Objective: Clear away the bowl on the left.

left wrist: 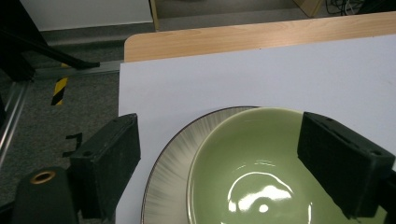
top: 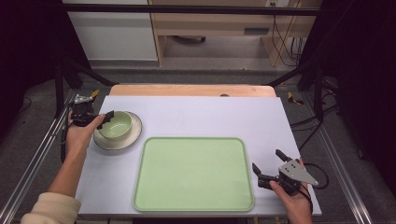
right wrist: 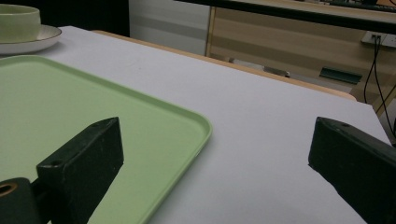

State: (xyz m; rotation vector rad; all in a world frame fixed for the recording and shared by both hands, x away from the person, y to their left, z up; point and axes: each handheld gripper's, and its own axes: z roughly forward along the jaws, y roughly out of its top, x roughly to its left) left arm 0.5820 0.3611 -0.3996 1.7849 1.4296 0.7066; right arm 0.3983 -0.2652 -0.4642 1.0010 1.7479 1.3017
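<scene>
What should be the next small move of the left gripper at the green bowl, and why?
Probably lower the left gripper a little and close on the near rim of the green bowl. Its jaws are open and straddle that rim without pressing it. The bowl sits on a plate, so the grip should take the bowl alone.

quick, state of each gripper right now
left gripper: open, jaws either side of the green bowl rim, not gripping.
right gripper: open, holding nothing.

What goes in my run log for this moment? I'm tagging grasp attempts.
left gripper: open, jaws astride green bowl rim | bowl on plate | right gripper: open, beside green tray
</scene>
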